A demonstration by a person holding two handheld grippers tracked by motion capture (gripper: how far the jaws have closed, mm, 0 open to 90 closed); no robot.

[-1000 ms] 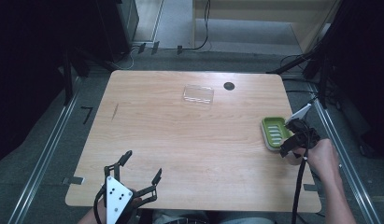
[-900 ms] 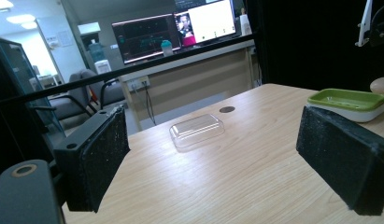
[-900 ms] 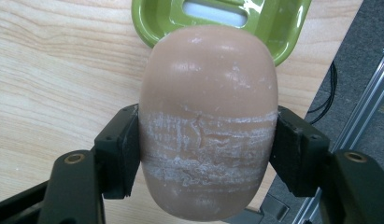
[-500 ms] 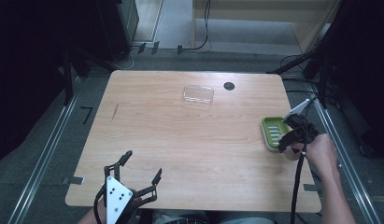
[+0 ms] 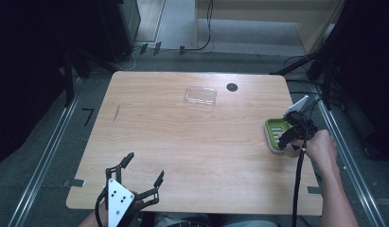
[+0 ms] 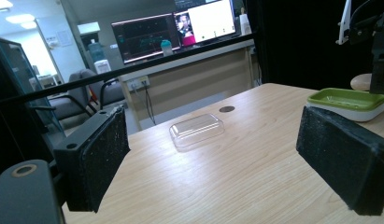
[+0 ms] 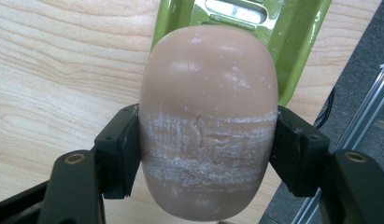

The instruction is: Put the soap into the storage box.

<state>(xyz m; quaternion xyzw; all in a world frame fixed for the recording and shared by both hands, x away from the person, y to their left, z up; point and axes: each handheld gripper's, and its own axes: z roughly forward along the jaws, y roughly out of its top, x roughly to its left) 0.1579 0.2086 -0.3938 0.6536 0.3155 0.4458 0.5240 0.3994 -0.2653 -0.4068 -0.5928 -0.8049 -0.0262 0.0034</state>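
Note:
My right gripper (image 7: 206, 154) is shut on a tan oval bar of soap (image 7: 207, 112), held a little above the table beside a green soap dish (image 7: 292, 42). In the high view that gripper (image 5: 290, 141) hovers at the table's right edge, over the near end of the soap dish (image 5: 275, 128). A clear plastic lid (image 5: 200, 95) lies flat near the far edge. My left gripper (image 5: 144, 179) rests open at the near left edge with nothing between its jaws. In the left gripper view the lid (image 6: 197, 129) and the dish (image 6: 346, 101) lie ahead.
A small black hole (image 5: 232, 87) sits in the tabletop right of the lid. The wooden table (image 5: 182, 142) ends close to the dish on the right, with a metal rail (image 5: 346, 156) beyond. Cables trail on the floor at the back.
My right gripper has shifted slightly toward the near end of the green dish with the soap in it. The left gripper has stayed in place.

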